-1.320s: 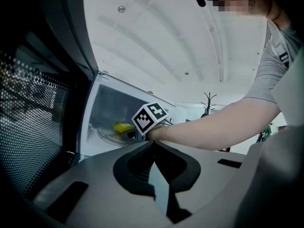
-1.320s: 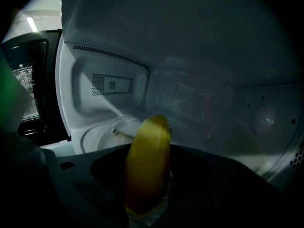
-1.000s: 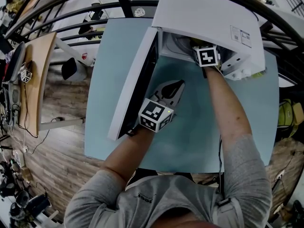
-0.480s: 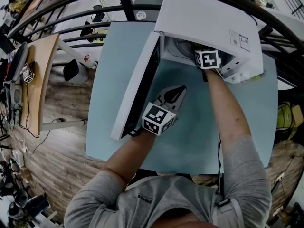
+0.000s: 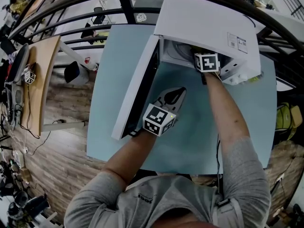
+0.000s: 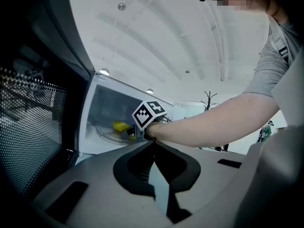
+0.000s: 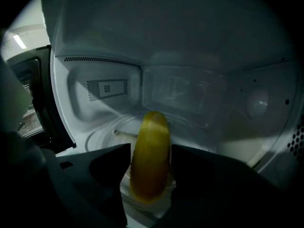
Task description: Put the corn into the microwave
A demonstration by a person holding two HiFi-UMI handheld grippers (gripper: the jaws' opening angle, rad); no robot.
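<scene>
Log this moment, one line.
right gripper: inside microwave, jaws opening, corn between them | left gripper: shut, empty | door: open

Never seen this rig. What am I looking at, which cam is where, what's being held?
No robot: a person holds a two-jaw gripper in each hand. The head view looks down from their head onto a blue table with a white microwave, its door open. The other two views ride on the grippers, looking along the jaws. The right gripper is inside the microwave, jaws opening with the yellow corn between them. The left gripper is shut and empty, beside the door.
</scene>
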